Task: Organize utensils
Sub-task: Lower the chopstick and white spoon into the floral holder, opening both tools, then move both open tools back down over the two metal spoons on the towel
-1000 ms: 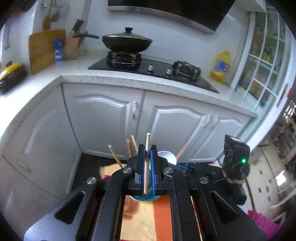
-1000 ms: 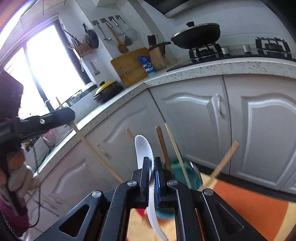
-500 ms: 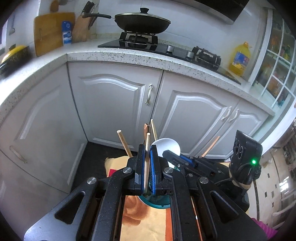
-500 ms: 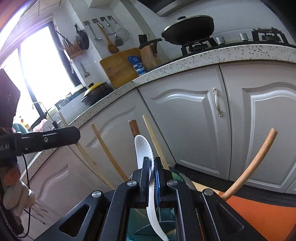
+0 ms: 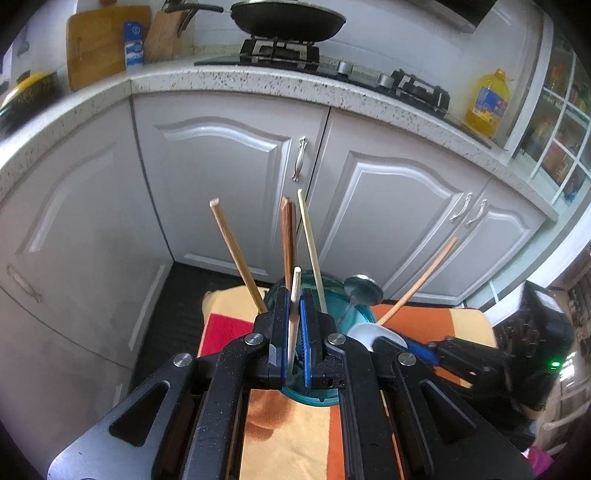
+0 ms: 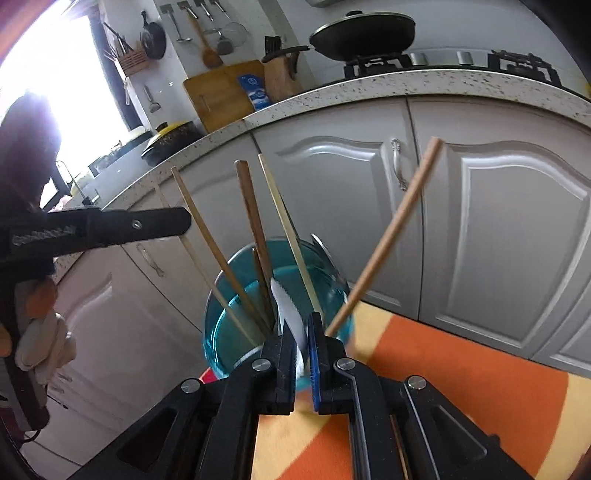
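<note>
Under both my grippers lies a striped cloth [image 5: 288,435] in orange, yellow and a patch of red, spread over the low surface I am working on; just beyond its far edge the floor is dark, and past that stand white panelled cabinet doors [image 5: 236,177] under a speckled countertop [image 5: 258,81]. Farther back, on the stove, sits a black wok [image 5: 288,18], with a wooden cutting board [image 5: 99,40] and a knife block [image 5: 162,35] to its left and a yellow oil bottle [image 5: 487,98] off to the right. On the cloth stands a blue glass jar [image 6: 280,295], and in it lean several wooden chopsticks [image 6: 210,243], a darker wooden stick [image 6: 255,236], a long wooden handle [image 6: 388,236] tilted to the right, and a metal spoon [image 5: 364,288] whose bowl shows above the rim. My left gripper [image 5: 294,325] is closed to a narrow gap on a pale chopstick [image 5: 294,306], held nearly upright right at the jar's near side, its top poking just above my fingertips. My right gripper [image 6: 303,336] is pinched narrowly on a white ribbed spoon [image 6: 290,310], which sits at the jar's mouth with its upper end among the sticks.
</note>
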`<state>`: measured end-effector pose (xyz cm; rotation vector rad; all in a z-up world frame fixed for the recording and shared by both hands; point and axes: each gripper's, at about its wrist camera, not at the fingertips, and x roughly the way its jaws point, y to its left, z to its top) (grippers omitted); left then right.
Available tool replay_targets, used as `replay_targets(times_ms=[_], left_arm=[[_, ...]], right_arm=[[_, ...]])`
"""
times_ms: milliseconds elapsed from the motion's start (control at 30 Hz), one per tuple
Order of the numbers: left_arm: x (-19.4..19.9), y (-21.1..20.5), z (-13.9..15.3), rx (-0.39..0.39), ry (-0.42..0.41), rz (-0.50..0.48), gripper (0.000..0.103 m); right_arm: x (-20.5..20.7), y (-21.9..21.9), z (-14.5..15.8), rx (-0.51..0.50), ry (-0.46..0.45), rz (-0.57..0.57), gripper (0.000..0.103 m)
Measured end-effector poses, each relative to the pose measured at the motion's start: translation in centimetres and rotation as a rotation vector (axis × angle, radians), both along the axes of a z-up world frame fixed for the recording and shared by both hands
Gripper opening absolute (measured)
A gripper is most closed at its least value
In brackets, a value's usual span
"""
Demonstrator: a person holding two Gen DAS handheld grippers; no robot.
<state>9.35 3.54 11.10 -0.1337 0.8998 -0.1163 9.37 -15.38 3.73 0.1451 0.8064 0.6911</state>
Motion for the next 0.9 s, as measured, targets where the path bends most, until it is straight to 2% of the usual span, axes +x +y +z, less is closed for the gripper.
replay_targets(times_ms=[67, 100, 200, 367, 633, 900], left_arm=[[-0.1, -0.1, -0.3, -0.005, 0.009, 0.001, 0.008], [-0.2, -0.2, -0.4, -0.007, 0.011, 0.002, 0.015], [-0.6, -0.3, -0.2, -0.013, 0.005, 0.002, 0.035], [-1.7, -0.6, 0.5, -0.004, -0.009, 0.001, 0.04], [-4.0, -1.9, 1.2, 0.03, -0.049, 0.006, 0.04], [-6.1, -4.0, 1.0, 0.053, -0.065, -0.017, 0.04]], right_arm=[[-0.4, -0.6, 0.2, -0.005, 0.002, -0.007, 0.024], [-0.6, -1.0, 0.3, -0.002, 0.006, -0.006, 0.031], [-1.2, -1.8, 0.6, -0.007, 0.01, -0.012, 0.031], [-2.1, -2.7, 1.4, 0.003, 0.019, -0.017, 0.031], [-3.2, -2.6, 2.6, -0.034, 0.027, -0.035, 0.036], [-5.4, -4.5, 4.0, -0.059, 0.002, -0.074, 0.039]])
